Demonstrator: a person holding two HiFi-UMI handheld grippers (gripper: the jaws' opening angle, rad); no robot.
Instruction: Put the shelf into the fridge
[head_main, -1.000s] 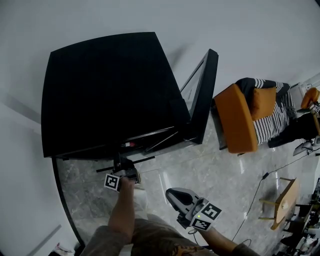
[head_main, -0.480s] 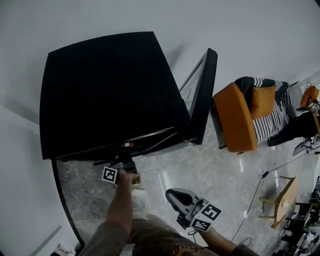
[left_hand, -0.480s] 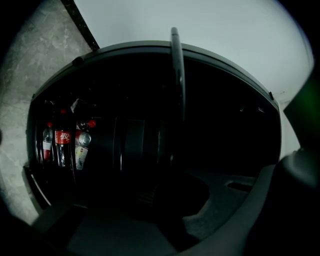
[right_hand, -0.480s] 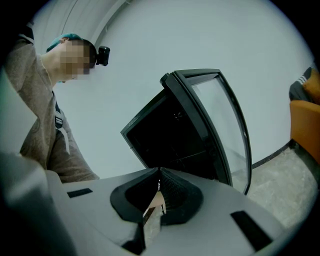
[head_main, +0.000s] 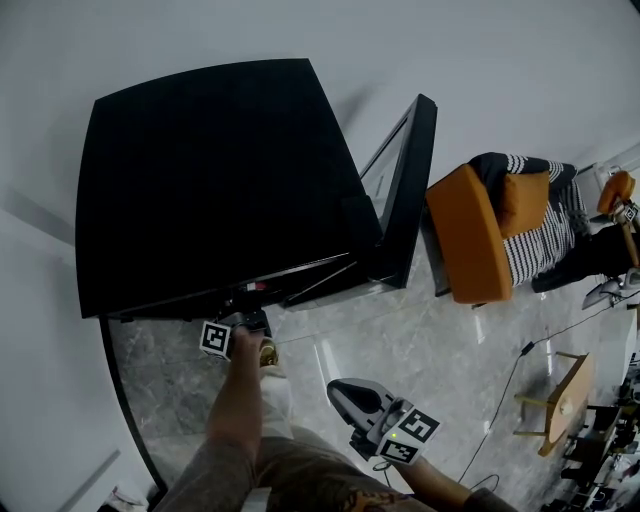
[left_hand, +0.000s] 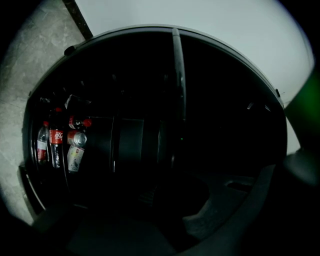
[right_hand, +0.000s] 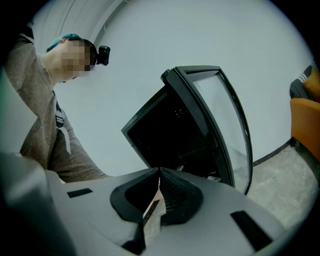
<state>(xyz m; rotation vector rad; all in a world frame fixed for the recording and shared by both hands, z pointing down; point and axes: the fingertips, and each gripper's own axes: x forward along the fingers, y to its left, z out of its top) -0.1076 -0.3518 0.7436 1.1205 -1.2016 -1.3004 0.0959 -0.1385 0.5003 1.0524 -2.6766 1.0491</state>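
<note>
Left gripper (head_main: 250, 318) closed at open fridge (head_main: 220, 180) mouth (dark inside), right gripper (head_main: 342, 390) closed, empty

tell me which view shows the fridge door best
The right gripper view: the fridge door stands open, its black frame and glass pane seen nearly whole. The head view shows the door from above, mostly edge-on. The left gripper view looks into the dark interior and shows no door.
</note>
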